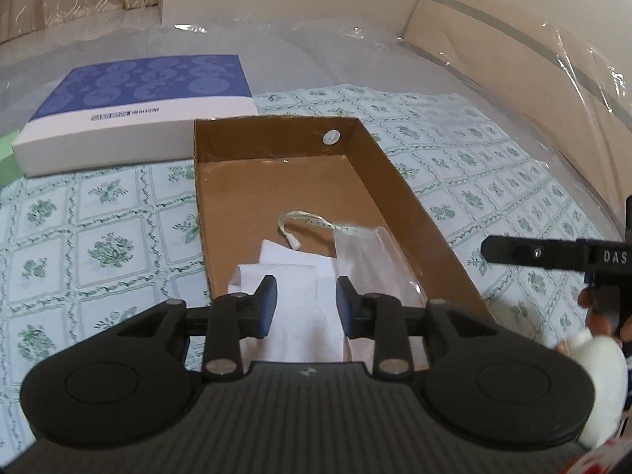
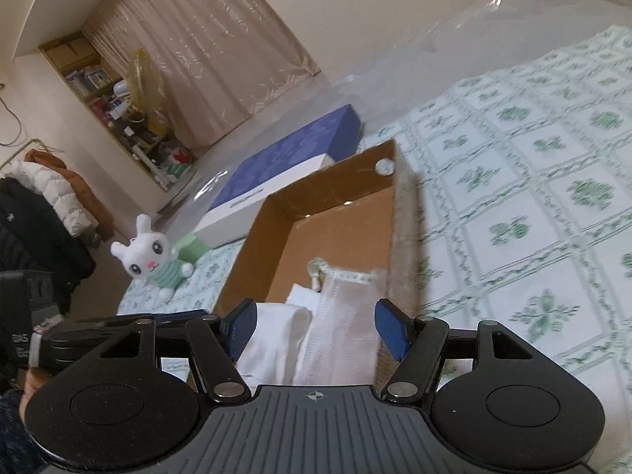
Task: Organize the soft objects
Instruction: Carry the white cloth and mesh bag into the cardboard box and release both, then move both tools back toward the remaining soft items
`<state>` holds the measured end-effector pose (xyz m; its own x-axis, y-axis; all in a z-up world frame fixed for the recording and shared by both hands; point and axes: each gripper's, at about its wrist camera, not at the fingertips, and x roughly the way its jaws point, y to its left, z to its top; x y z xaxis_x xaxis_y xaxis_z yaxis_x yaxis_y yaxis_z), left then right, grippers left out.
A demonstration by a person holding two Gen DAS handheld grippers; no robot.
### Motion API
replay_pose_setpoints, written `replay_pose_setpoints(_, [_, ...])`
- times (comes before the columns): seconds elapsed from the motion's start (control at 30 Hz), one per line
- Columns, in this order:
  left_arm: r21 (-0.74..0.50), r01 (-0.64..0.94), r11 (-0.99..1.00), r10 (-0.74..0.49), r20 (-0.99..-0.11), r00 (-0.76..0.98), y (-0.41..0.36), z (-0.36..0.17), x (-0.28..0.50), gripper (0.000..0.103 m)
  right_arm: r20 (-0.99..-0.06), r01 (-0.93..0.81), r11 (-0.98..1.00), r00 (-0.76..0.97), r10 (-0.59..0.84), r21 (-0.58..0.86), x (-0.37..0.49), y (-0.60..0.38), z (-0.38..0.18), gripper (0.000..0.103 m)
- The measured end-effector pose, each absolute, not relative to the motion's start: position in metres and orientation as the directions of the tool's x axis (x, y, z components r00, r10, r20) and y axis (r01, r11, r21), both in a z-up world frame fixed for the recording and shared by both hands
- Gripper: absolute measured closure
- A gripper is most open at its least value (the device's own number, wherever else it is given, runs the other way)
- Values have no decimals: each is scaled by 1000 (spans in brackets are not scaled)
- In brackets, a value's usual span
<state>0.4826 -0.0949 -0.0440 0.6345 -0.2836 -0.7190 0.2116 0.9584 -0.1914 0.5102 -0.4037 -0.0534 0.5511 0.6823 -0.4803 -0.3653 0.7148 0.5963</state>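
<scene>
An open brown cardboard box (image 1: 379, 166) lies on the green-patterned bedspread (image 1: 98, 229). Inside at its near end lie a folded white cloth (image 1: 300, 276) and a clear pouch with a measuring tape (image 1: 367, 249). My left gripper (image 1: 306, 308) is open, its blue pads either side of the white cloth, just above it. In the right wrist view my right gripper (image 2: 316, 326) is open over the same box (image 2: 335, 229), above the white cloth (image 2: 276, 339) and the mesh pouch (image 2: 343, 331). A white bunny plush (image 2: 152, 262) sits on the bed's left edge.
A blue-and-white flat box (image 1: 138, 110) lies behind the cardboard box. Clear plastic sheeting (image 1: 355, 51) covers the far bed and headboard. The other gripper's black arm (image 1: 553, 254) reaches in from the right. Jackets (image 2: 47, 201) and a shelf (image 2: 118, 91) stand beyond the bed.
</scene>
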Motion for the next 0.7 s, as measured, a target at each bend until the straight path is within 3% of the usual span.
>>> replay_pose_setpoints(0.43, [-257, 249, 934, -358, -653, 668, -50, 9, 405, 74, -442, -293, 789, 699, 562, 540, 419, -466, -16, 36])
replay_pose_setpoints(0.7, [-214, 237, 948, -319, -631, 707, -19, 39, 334, 67, -398, -303, 800, 743, 539, 517, 341, -466, 3, 36])
